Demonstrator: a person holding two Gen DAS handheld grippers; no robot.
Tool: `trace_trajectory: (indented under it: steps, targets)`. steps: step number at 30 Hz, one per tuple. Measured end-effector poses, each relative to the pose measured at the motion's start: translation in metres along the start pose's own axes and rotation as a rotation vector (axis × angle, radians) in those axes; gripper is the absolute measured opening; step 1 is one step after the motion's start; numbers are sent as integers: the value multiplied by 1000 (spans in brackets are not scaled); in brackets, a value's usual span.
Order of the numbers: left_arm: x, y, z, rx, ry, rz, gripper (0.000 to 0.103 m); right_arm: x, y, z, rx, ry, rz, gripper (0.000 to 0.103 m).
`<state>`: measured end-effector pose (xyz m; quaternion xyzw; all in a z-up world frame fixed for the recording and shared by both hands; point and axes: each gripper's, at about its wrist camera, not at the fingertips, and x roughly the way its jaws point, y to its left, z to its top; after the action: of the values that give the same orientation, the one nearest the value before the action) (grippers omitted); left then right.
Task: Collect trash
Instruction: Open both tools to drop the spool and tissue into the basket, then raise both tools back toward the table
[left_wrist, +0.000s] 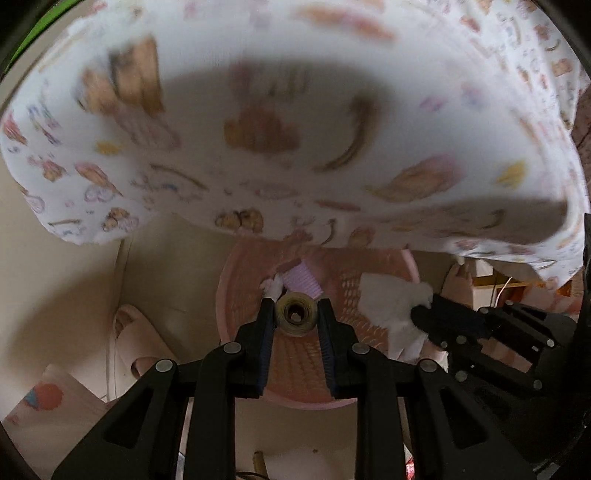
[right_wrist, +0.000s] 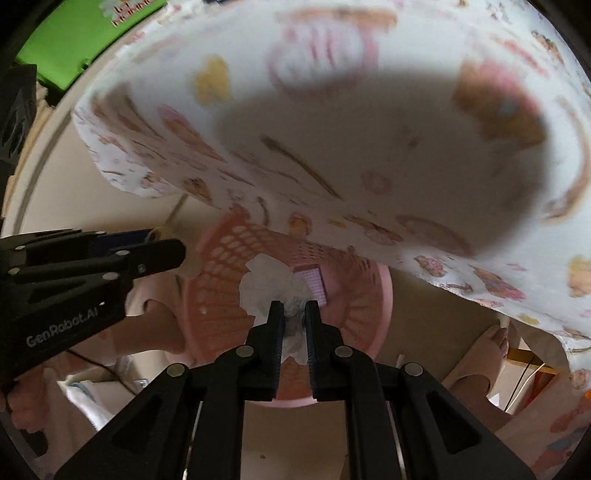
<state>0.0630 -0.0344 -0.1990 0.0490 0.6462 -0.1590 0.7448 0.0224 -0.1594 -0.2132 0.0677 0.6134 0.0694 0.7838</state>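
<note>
Left wrist view: left gripper (left_wrist: 296, 312) clenched on a small tape roll (left_wrist: 295, 313), tan-yellow, its core hole facing the camera, pinched between both fingers. Roll hangs directly above the pink basket (left_wrist: 236, 295), a round lattice-walled bin on the pale floor (left_wrist: 166, 266). A lilac ribbed item (left_wrist: 303, 282) lies inside the basket at 12 o'clock from the roll, a bit of white scrap (left_wrist: 272, 288) touching its left end.

At 3 o'clock from the roll, the right gripper (left_wrist: 421, 314) comes in from the right edge, clamped on a crumpled white tissue (left_wrist: 388, 306) held over the basket's right-hand wall.

Right wrist view: right gripper (right_wrist: 294, 317) closed tight on the tissue (right_wrist: 269, 284); paper bunches between the fingers and fans out beyond the tips toward 11 o'clock, over the basket (right_wrist: 221, 266) interior. Lilac item (right_wrist: 316, 284) sits just at 1 o'clock from the fingertips, inside the basket.

Left gripper (right_wrist: 177, 253) visible at 9 o'clock in this view, side-on; its grip cannot be read from here.

A white tablecloth (left_wrist: 295, 92) printed with pastry and sweet motifs overhangs the top half of both views, blurred, its hem drooping above the basket's far rim. A bare foot (right_wrist: 484, 354) stands on the floor at 4 o'clock, near the basket. Green sheet (right_wrist: 85, 40) at 11 o'clock, upper corner.
</note>
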Motion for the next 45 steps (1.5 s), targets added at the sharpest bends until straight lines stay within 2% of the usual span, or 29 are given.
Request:
trace_trajectory:
  steps: [7, 10, 15, 16, 18, 21, 23, 27, 34, 38, 41, 45]
  targets:
    - [31, 3, -6, -14, 99, -8, 22, 24, -6, -2, -7, 47, -38, 12]
    - [36, 3, -8, -9, 111, 15, 23, 29, -6, -5, -15, 52, -52, 18]
    - [36, 6, -6, -25, 114, 37, 37, 28, -10, -5, -1, 49, -49, 31]
    - [33, 7, -4, -24, 108, 44, 39, 28, -11, -6, 1, 44, -49, 36]
    - [27, 6, -3, -13, 85, 68, 49, 24, -14, -7, 6, 28, -53, 45]
    - [16, 5, 0, -7, 53, 106, 56, 18, -15, -7, 10, 12, -65, 48]
    - [3, 6, 1, -11, 19, 126, 57, 13, -15, -6, 13, -3, -75, 48]
    - [-27, 8, 5, 0, -77, 158, 72, -2, -13, -2, 8, -64, -113, 51]
    - [-70, 9, 6, 2, -234, 183, 80, -36, -10, 7, 4, -168, -117, 62]
    - [-94, 10, 8, -9, -337, 183, 87, -56, -10, 9, 15, -215, -105, 66]
    - [-113, 9, 6, -7, -432, 188, 87, -72, -9, 8, 1, -260, -114, 69]
    - [-138, 4, 2, 12, -556, 268, 96, -94, -3, 4, -39, -328, -145, 72]
